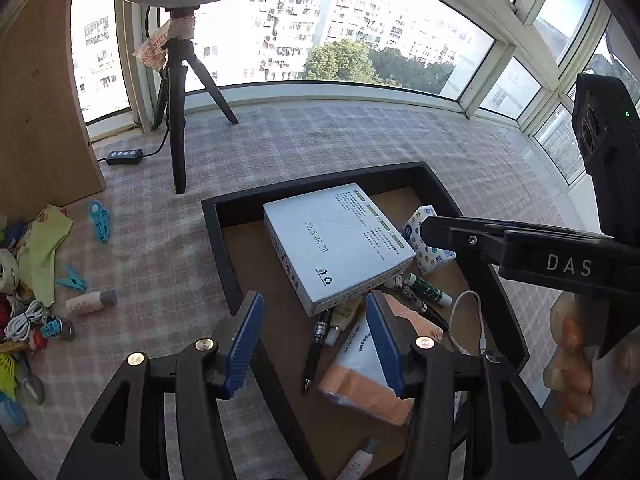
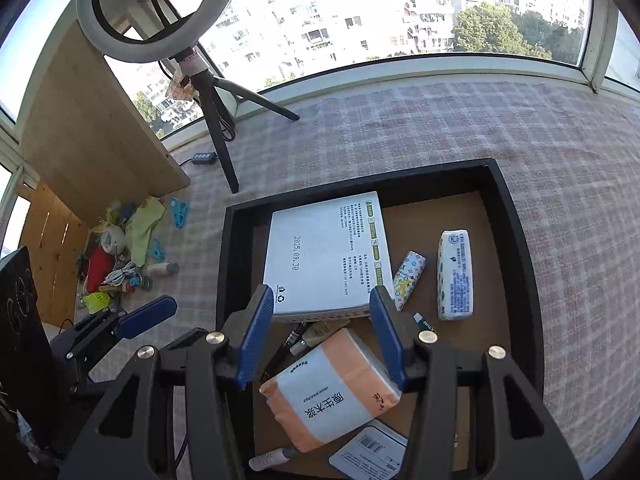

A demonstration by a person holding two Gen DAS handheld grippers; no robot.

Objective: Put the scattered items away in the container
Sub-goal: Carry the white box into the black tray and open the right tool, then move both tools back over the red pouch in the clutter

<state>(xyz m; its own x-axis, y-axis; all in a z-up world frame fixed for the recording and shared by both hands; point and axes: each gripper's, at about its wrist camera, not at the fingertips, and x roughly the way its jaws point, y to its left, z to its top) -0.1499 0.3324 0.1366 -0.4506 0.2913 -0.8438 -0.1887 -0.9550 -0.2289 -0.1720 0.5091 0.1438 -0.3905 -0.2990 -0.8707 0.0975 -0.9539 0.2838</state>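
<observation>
Currently, both of my grippers hang over the black rectangular tray with the brown cardboard floor point(image 2: 516, 248), which serves as the container. The left gripper point(image 1: 314, 344) has its blue ribbed fingers point(image 1: 244, 340) apart and empty, straddling the tray's left wall. The right gripper point(image 2: 324, 340) also has its fingers apart with nothing clamped; the orange-and-white soft tissue pack point(image 2: 332, 392) lies below them on the tray floor, and I judge it as already deposited. It rests beside the flat white cardboard box point(image 2: 328, 252), which leans over pens, presumably because items were dropped in as they came. The remaining scattered items, a heap of clips, cables and a green cloth point(image 2: 124, 256), lie on the checked cloth surface point(image 2: 440, 128) well left of the tray, so the left gripper is better placed to fetch next.
</observation>
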